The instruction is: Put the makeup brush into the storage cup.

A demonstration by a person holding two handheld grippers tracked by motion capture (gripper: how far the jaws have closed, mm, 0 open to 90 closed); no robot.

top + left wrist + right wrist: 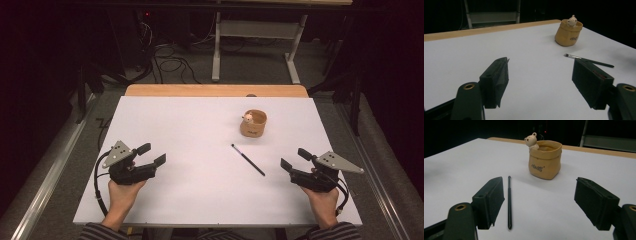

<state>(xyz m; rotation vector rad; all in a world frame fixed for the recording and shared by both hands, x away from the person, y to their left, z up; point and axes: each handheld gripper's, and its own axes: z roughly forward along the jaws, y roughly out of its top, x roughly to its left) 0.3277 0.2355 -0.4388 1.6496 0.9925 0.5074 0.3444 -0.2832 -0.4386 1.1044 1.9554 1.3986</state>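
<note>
Right claw [539,205] beside brush [509,202], bristles perhaps far-end.

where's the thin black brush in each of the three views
High view: brush lies slanted right of centre, below the pot.
Left gripper view: at right, just above the right-hand jaw.
Right gripper view: runs lengthwise beside the left-hand jaw, tip toward the camera.
Shared landmark: the tan pot with its bear figure.
</note>
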